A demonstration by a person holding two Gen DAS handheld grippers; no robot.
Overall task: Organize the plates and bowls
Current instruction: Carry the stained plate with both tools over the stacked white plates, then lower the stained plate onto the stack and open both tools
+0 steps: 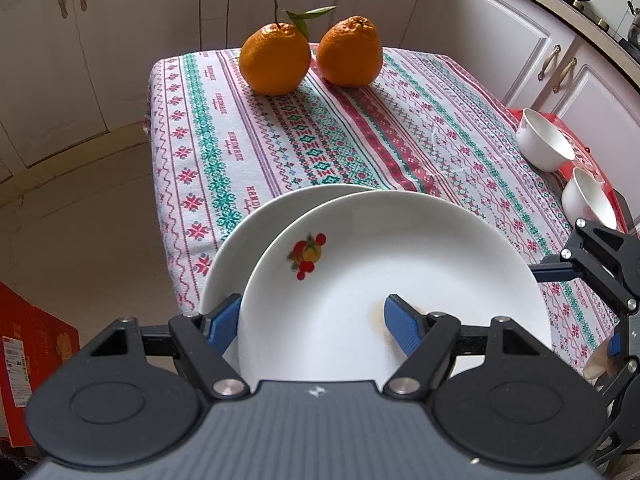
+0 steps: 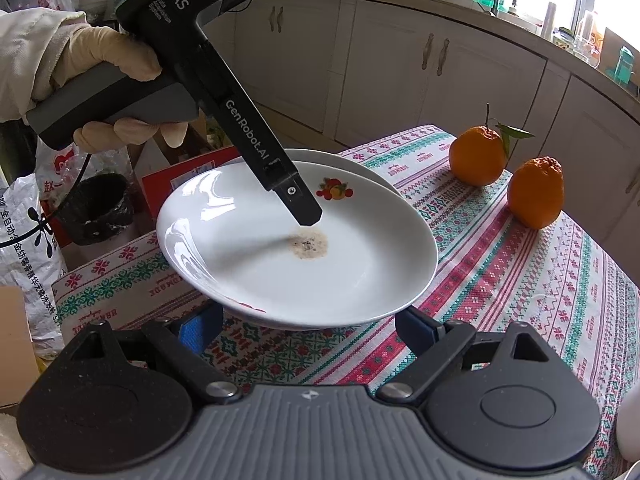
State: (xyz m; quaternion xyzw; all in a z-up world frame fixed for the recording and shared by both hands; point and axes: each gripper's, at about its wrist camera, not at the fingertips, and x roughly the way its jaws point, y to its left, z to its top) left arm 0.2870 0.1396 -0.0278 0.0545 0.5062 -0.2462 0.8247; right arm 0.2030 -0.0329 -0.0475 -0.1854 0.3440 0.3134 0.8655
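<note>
A white plate with a fruit decal lies askew on a second white plate near the corner of the table. A brownish stain marks its middle. My left gripper is open and straddles the top plate's left rim, one blue pad outside it and the other pad over its inside. Seen from the right wrist, that finger hovers just above the stain. My right gripper is open, its fingers low under the plate's near rim. Two white bowls sit at the right.
Two oranges stand at the far end of the patterned tablecloth. The bowls rest on a red surface. A red box, a lined bin and bags crowd the floor beside the table. Cabinets ring the room.
</note>
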